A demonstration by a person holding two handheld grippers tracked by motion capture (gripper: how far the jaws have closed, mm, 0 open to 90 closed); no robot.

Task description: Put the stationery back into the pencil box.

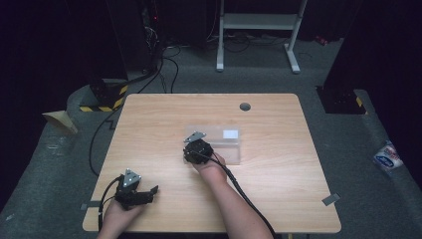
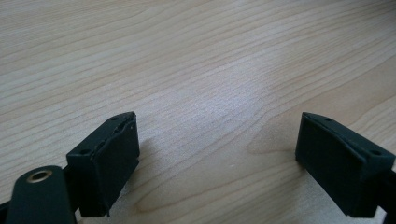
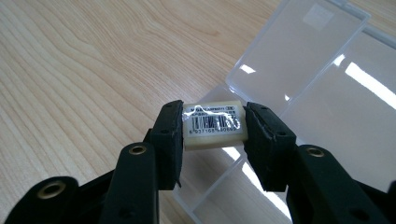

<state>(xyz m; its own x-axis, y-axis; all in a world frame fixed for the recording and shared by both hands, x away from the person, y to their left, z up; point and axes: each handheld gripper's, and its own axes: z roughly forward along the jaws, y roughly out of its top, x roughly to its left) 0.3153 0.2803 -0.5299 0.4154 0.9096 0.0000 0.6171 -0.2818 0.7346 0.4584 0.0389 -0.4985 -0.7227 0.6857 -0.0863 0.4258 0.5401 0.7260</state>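
Note:
A small white eraser point(image 3: 215, 127) in clear wrap with a barcode label sits clamped between the black jaws of my right gripper point(image 3: 214, 128). It hangs over the near corner of an open clear plastic box point(image 3: 327, 93). In the high view the right gripper point(image 1: 195, 147) hovers at the left end of that clear box point(image 1: 226, 144) in the middle of the table. My left gripper point(image 1: 149, 193) rests near the table's front left, jaws open. In the left gripper view the left gripper point(image 2: 217, 154) holds nothing, with bare wood between its pads.
The wooden table point(image 1: 149, 119) has a round cable hole point(image 1: 245, 106) near its far edge. Tape strips mark the front corners point(image 1: 330, 199). Beyond the table stand a white frame point(image 1: 259, 25) and cables on the floor.

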